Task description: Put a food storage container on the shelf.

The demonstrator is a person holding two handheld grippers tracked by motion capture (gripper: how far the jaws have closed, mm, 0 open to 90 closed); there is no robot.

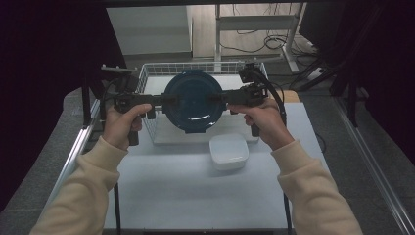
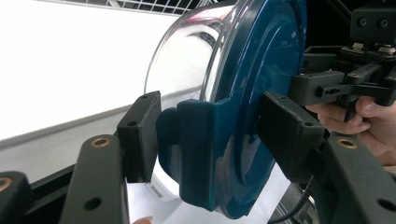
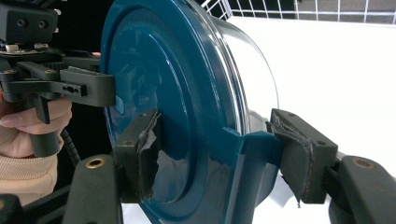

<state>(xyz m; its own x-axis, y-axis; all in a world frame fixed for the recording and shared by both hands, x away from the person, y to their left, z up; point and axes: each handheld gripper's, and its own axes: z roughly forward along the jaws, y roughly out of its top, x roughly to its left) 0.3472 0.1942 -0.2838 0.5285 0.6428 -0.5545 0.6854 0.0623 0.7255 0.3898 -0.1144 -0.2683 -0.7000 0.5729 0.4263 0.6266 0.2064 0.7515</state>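
A round clear container with a dark blue lid [image 1: 192, 100] hangs in the air over the wire basket [image 1: 195, 65], held level between both grippers. My left gripper [image 1: 169, 99] grips its left edge; up close its jaws [image 2: 210, 126] clamp the lid's side latch [image 2: 194, 154], one pad on the latch and the other on the lid's top face. On the opposite edge my right gripper [image 1: 219, 98] does the same, pads pressed on the lid [image 3: 163, 93] and its latch [image 3: 254, 154]. The clear bowl [image 2: 187, 56] faces the basket floor.
A white square lidded box [image 1: 228, 151] sits on the white table [image 1: 195, 196] just in front of the basket. A metal frame [image 1: 80, 147] runs along the table's left side. Cables and a stand lie on the floor behind.
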